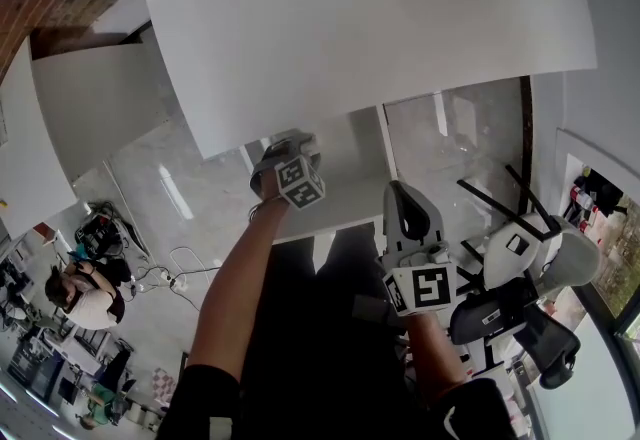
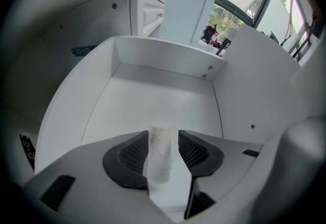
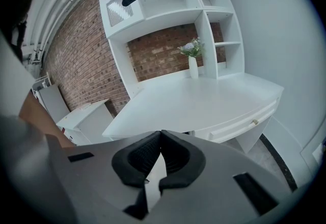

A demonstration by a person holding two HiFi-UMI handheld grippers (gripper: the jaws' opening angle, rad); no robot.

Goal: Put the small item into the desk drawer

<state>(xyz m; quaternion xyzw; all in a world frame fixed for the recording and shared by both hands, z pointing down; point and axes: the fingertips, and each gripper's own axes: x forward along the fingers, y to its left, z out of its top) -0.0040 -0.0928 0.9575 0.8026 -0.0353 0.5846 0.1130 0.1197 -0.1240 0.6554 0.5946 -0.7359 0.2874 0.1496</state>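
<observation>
Small item (image 2: 160, 154): pale see-through cylinder, blurred, between the left gripper's jaws, over the floor of the open drawer (image 2: 163, 57)
Contact: item lies against the left-hand pad, with a gap to the other pad; can't tell if it touches the drawer floor
Left gripper (image 2: 163, 134): jaws spread, not pressing the item; reaches down into the drawer in the head view (image 1: 290, 173)
Right gripper (image 3: 160, 134): jaws pressed together, nothing between them; held low near the person's body, outside the drawer (image 1: 415, 258)
Around: white desk top (image 1: 380, 18) overhangs the drawer; drawer side walls and back wall close round the item; office chair (image 1: 520, 298) to the right; vase of flowers (image 3: 193, 65) on the desk against a brick wall (image 3: 153, 55)
In the way: nothing between item and drawer floor
Item axis: long axis runs along the jaws, far end towards the drawer's back wall
</observation>
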